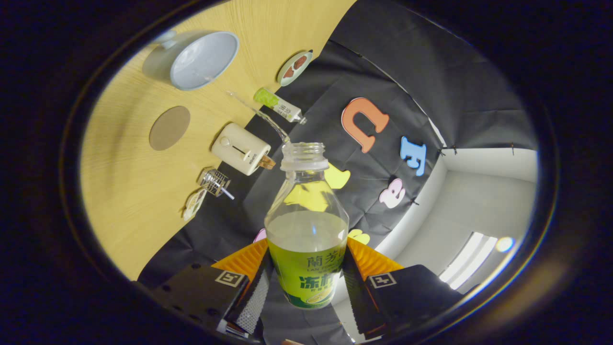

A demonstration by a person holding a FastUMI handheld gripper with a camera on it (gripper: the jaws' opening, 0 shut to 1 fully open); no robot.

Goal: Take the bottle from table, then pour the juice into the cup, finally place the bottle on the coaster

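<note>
The juice bottle point(307, 225), uncapped and partly full, is pinched between both fingers of the claw point(306, 282) at the lower centre of the frame. A thin stream point(258, 115) is seen running from its mouth toward the pale blue cup point(203, 60) at the upper left. The round brown coaster point(169, 128) lies bare on the wooden surface point(129, 191), below the cup. Near it are seen a cream toaster point(242, 148), a small wire whisk point(215, 182) and a second green-labelled bottle point(278, 104).

The gripper point(306, 282) is rolled far over on its side, its jaws closed against both sides of the clear green-labelled plastic bottle point(306, 239), gripping its lower body.
</note>
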